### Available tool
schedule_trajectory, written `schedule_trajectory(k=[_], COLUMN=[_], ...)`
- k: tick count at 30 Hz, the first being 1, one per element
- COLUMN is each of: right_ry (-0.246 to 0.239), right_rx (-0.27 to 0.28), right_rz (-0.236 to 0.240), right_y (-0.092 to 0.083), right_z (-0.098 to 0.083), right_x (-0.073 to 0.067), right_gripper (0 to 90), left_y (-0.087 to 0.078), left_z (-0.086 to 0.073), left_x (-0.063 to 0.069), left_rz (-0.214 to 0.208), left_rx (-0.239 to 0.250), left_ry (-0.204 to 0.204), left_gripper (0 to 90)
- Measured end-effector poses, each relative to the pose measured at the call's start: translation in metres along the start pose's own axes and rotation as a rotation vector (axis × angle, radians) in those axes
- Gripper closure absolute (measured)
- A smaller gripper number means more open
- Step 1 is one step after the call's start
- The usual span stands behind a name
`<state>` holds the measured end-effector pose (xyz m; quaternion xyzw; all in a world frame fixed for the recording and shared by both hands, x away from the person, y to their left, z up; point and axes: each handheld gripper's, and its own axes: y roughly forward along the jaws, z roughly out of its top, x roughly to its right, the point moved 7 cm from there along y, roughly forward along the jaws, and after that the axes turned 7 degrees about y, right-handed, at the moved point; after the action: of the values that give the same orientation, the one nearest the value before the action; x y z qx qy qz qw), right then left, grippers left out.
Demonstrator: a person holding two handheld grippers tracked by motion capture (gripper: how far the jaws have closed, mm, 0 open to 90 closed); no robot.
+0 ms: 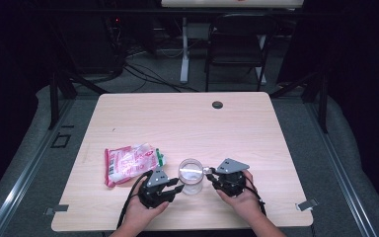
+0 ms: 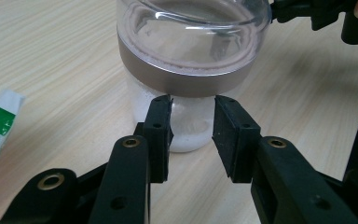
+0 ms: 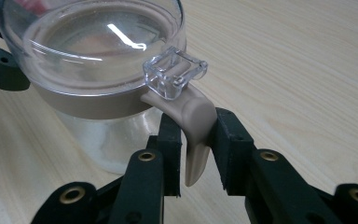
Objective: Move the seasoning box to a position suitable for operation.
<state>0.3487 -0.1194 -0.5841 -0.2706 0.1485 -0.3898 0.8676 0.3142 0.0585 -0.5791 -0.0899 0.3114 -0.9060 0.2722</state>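
You are at the opening step of a clip-top jar (image 1: pixel 191 177), which stands upright on the table (image 1: pixel 187 123) near your edge, between your two hands, with a red and white packet (image 1: pixel 130 163) lying just to its left; a little white powder sits at the bottom of the jar, as the left gripper view shows. Your left gripper (image 2: pixel 192 126) points at the clear body just under the tan band (image 2: pixel 186 77); its jaws stand apart, and I cannot tell from these pictures whether the pads press the glass or only face it. Your right gripper (image 3: pixel 195 140) has the tan latch lever (image 3: pixel 196 135) between its jaws, below the clear hinge tab (image 3: pixel 175 72) of the lid (image 3: pixel 93 42); the pads sit close on both sides of the lever, but I cannot tell whether they actually pinch it. The lid looks seated, so the clasp seems not yet released; the next move, as I judge it, calls for a firm hold on the body with your left, then a steady pull of the lever away from the jar with your right; go gently, since a light jar on smooth wood may slide or tip toward the pull.
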Motion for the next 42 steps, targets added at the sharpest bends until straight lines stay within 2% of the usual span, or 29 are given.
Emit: schedule_trajectory(k=[4,8,10,13,16,18,20,22,27,30,32,36,42], right_ry=[0.033,0.031,0.012,0.012,0.021,0.035,0.047,0.067,0.099,0.139,0.15,0.159,0.159], right_rx=[-0.005,-0.022,-0.036,-0.035,-0.01,0.022,0.05,0.046,0.018,0.011,0.002,-0.012,-0.031], right_rz=[0.021,0.049,0.046,0.052,0.043,0.034,0.021,0.015,0.009,0.013,0.012,0.012,0.012], right_y=[0.003,-0.004,-0.011,-0.017,-0.027,-0.035,-0.04,-0.043,-0.045,-0.045,-0.045,-0.043,-0.038], right_z=[0.005,0.004,0.003,0.004,0.01,0.018,0.026,0.031,0.039,0.047,0.05,0.055,0.058], right_x=[0.003,0.001,0.001,0.0,0.002,0.003,0.005,0.005,0.008,0.009,0.009,0.008,0.003], right_gripper=[65.9,60.3,59.8,58.9,58.7,59.2,58.8,57.8,61.2,66.4,68.7,74.7,77.8], left_y=[0.001,-0.003,-0.007,-0.01,-0.015,-0.018,-0.023,-0.025,-0.029,-0.03,-0.03,-0.03,-0.027], left_z=[0.001,0.002,0.004,0.005,0.009,0.012,0.017,0.019,0.028,0.033,0.034,0.037,0.038], left_x=[-0.002,-0.002,-0.004,-0.005,-0.009,-0.011,-0.017,-0.019,-0.026,-0.03,-0.032,-0.036,-0.038], left_rz=[0.0,-0.023,-0.017,-0.007,0.001,0.007,0.008,0.004,-0.002,-0.007,-0.009,-0.014,-0.014], left_rx=[-0.005,-0.001,0.001,-0.002,-0.006,0.004,0.015,0.016,0.02,0.019,0.013,0.024,0.043], left_ry=[0.003,-0.009,-0.003,0.01,0.025,0.023,-0.001,-0.001,-0.026,-0.05,-0.049,-0.066,-0.08], left_gripper=[66.4,66.0,65.9,65.7,66.0,66.4,67.0,67.4,67.3,67.5,66.5,65.9,74.5])
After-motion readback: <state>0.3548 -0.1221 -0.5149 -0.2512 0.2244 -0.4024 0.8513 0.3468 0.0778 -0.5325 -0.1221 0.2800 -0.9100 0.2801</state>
